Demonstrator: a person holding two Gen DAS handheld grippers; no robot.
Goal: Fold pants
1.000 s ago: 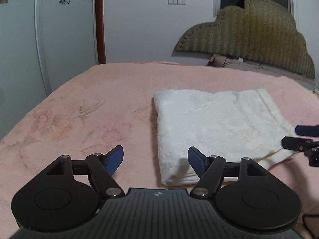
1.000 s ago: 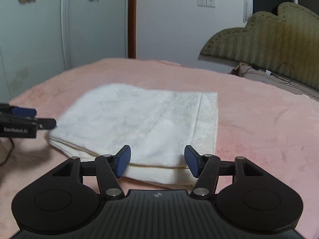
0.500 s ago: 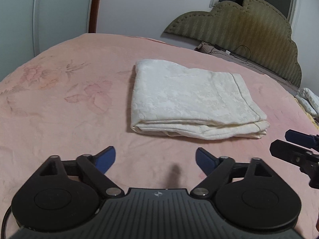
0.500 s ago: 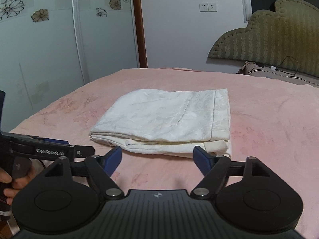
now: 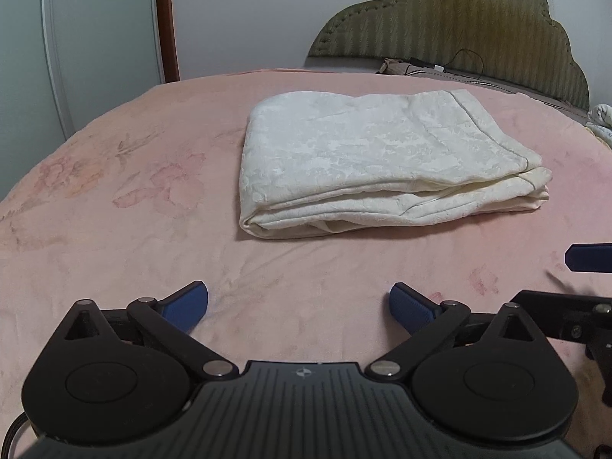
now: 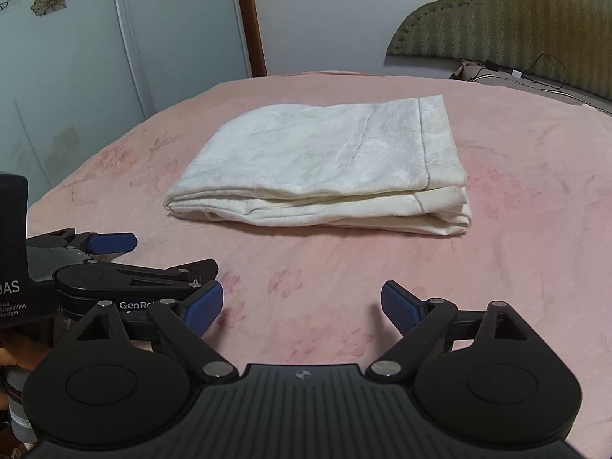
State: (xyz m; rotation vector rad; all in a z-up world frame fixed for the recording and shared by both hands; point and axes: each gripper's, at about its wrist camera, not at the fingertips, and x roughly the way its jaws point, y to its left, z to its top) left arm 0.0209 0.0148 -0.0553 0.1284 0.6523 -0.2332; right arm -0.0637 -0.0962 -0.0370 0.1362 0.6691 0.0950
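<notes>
The cream-white pants point(image 5: 367, 160) lie folded into a thick rectangle on the pink bed point(image 5: 114, 210); they also show in the right wrist view point(image 6: 329, 168). My left gripper point(image 5: 298, 302) is open and empty, held back from the near edge of the bundle. My right gripper point(image 6: 302, 302) is open and empty too, the same distance back. In the left wrist view the right gripper point(image 5: 585, 279) shows at the right edge. In the right wrist view the left gripper point(image 6: 111, 260) shows at the lower left.
An olive padded headboard point(image 5: 459, 19) stands behind the bed, with a cable point(image 5: 463, 65) and small items at its foot. A wardrobe point(image 6: 114, 46) with flower decals stands to the left. Some white cloth point(image 5: 602, 118) lies at the far right.
Both grippers have drawn back from the folded pants and opened wider. The pants now lie farther ahead of the fingertips and have not changed shape.
</notes>
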